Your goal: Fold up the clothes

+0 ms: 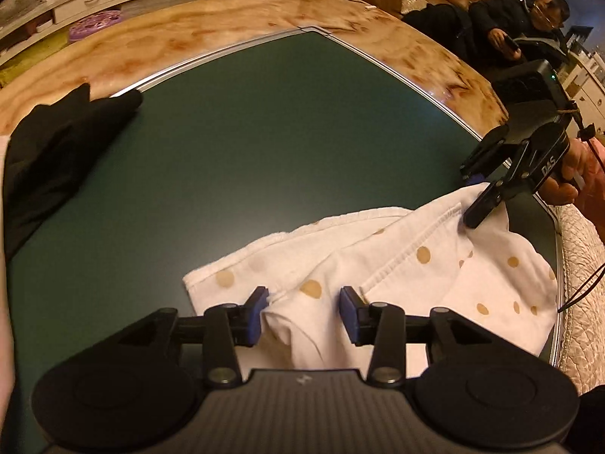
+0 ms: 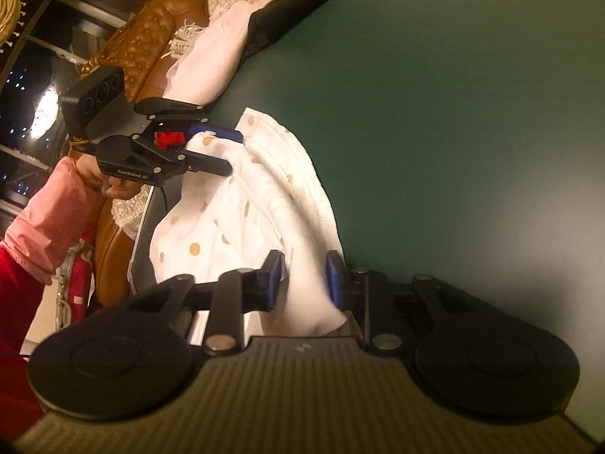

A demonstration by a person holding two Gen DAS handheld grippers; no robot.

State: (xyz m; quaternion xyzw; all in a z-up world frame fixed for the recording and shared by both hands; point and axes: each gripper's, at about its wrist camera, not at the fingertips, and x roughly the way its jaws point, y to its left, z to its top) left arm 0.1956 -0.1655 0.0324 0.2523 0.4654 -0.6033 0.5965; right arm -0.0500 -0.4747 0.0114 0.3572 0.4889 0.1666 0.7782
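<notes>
Spread jaws of left gripper (image 1: 304, 308) and right gripper (image 2: 304, 278) straddle white dotted garment (image 1: 397, 265), unclamped, freeing it onto green mat (image 1: 264, 132).

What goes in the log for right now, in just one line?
step: folding | cloth: white dotted garment on green table | left hand-held gripper: open over cloth | right hand-held gripper: open over cloth

Dim, warm indoor light, heavy fisheye bending at the edges, slight blur on the white cloth (image 2: 310, 302).
</notes>
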